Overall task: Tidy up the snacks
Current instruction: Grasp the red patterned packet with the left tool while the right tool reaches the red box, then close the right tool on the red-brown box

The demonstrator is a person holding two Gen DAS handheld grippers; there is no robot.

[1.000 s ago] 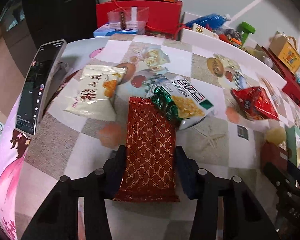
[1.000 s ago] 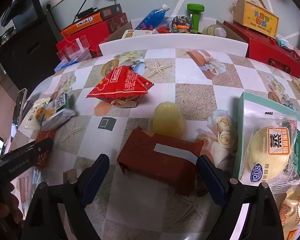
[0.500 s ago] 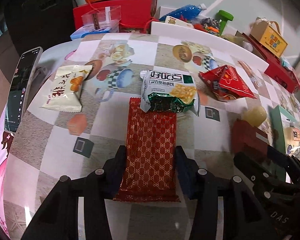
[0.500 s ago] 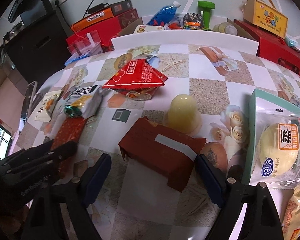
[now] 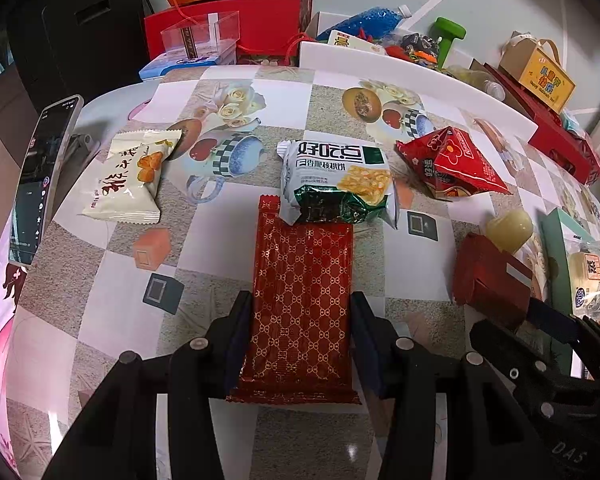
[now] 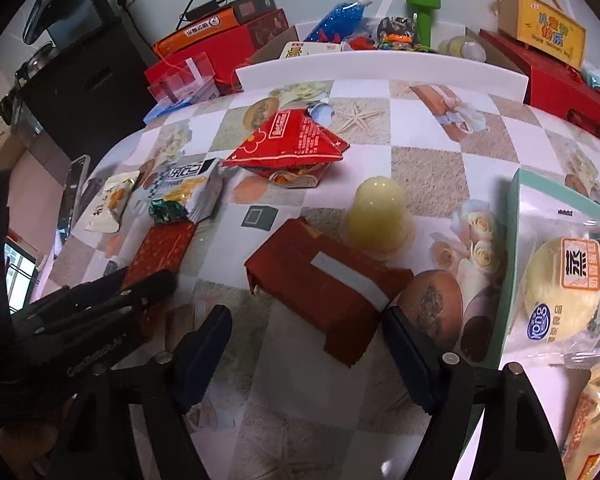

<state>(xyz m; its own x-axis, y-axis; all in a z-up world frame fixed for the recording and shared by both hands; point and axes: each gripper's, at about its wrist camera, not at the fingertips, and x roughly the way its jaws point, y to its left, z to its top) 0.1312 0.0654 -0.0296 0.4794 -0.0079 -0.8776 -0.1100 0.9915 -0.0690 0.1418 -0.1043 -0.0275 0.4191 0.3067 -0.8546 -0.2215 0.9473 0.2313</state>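
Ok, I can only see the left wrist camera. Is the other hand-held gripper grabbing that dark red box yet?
Observer: Not yet. The dark red box lies between the fingers of the right hand-held gripper. Its jaws have just been closing, but the pads don't touch the box.
Operator: What's in the green tray past the bun?
Observer: In the green tray, nearer the camera than the wrapped bun, lies an orange-and-yellow packet, which your view cuts off.
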